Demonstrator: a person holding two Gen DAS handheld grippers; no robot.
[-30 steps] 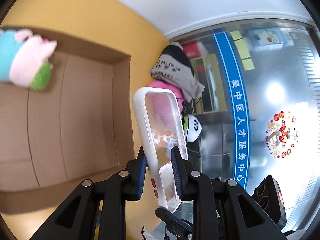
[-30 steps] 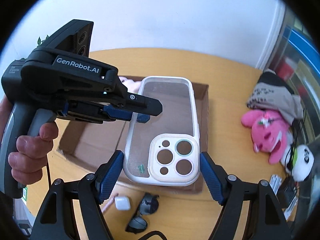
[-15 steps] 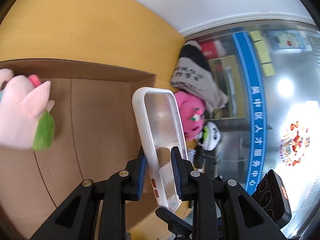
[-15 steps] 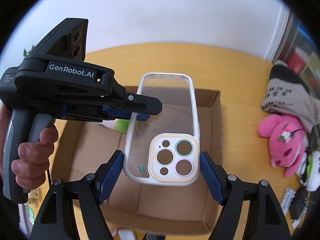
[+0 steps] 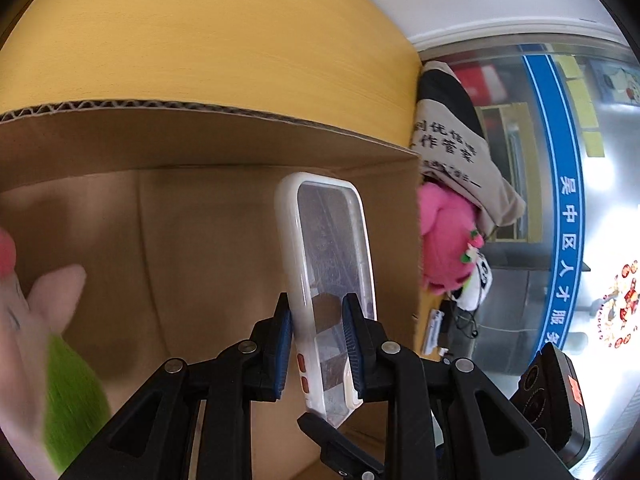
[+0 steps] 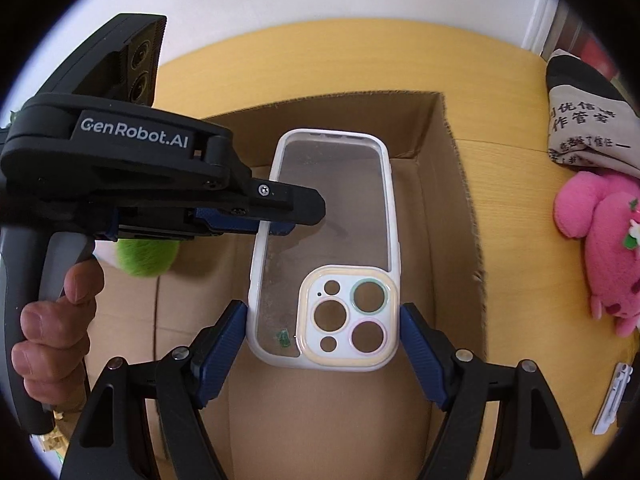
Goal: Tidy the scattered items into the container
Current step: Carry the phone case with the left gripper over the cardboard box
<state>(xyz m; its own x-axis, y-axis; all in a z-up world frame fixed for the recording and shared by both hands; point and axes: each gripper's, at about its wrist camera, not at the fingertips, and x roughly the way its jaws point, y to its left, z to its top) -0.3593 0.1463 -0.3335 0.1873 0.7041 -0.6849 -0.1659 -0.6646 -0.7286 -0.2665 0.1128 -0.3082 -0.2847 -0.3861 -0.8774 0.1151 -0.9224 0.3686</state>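
A clear phone case with a white rim (image 6: 328,240) is held over the open cardboard box (image 6: 456,184). My right gripper (image 6: 322,322) is shut on the case across its camera end. My left gripper (image 5: 318,316) is shut on the case's left edge, and from the right wrist view it reaches in from the left (image 6: 276,210). The case also shows edge-on in the left wrist view (image 5: 332,248), inside the box (image 5: 200,144). A pink and green plush toy (image 5: 36,340) lies in the box at the left.
A pink plush (image 6: 604,240) and a printed cloth bag (image 6: 580,128) lie on the yellow table (image 6: 512,92) right of the box. A small white object (image 6: 612,396) lies at the lower right. A glass wall with a blue band (image 5: 560,200) stands beyond the table.
Both grippers have carried the case forward and down from above the box's near edge to inside the box. The box now fills both views.
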